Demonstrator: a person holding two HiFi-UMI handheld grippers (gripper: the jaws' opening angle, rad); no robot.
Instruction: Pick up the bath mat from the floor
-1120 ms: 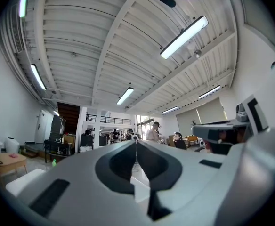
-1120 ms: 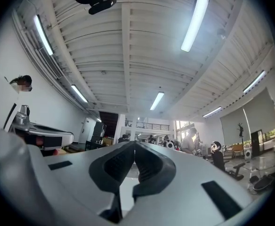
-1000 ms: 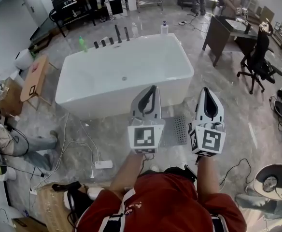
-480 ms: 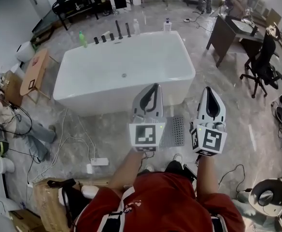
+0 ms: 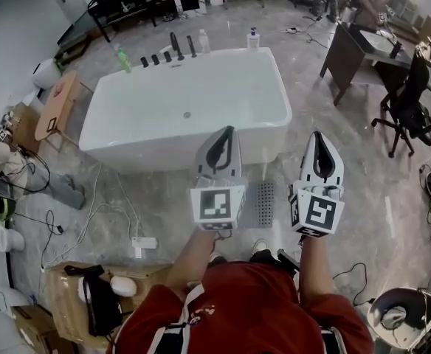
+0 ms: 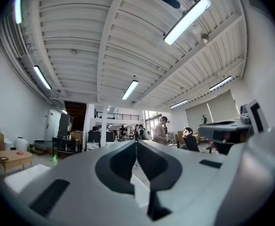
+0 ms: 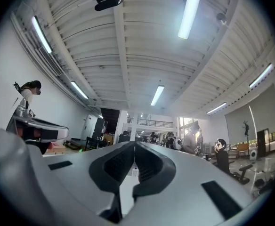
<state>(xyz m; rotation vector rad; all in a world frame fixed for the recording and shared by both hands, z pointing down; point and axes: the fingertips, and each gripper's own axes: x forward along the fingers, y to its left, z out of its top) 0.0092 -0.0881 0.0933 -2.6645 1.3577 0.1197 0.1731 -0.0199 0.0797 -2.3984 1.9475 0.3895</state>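
I am looking at the bath mat [image 5: 264,202], a grey perforated rectangle lying flat on the marbled floor [image 5: 164,205], just in front of the near wall of the white bathtub [image 5: 171,152]. In the head view it is showing between my two grippers, with its left part hidden behind the left one. I am holding the left gripper [image 5: 229,130] above it with its jaws pressed together and nothing between them, its tip pointing toward the tub. I am holding the right gripper [image 5: 316,135] beside it, apart from the left one, jaws likewise pressed together and gripping nothing. Neither gripper is touching the mat. Both gripper views are looking along level jaws at the far room and the ceiling strip lights [image 6: 187,20]. On the tub's far rim a green bottle [image 5: 122,59] is standing near dark fittings [image 5: 173,48]. A white power strip [image 5: 143,243] is lying on the floor to the left, and a black office chair [image 5: 411,105] is standing well off to the right.
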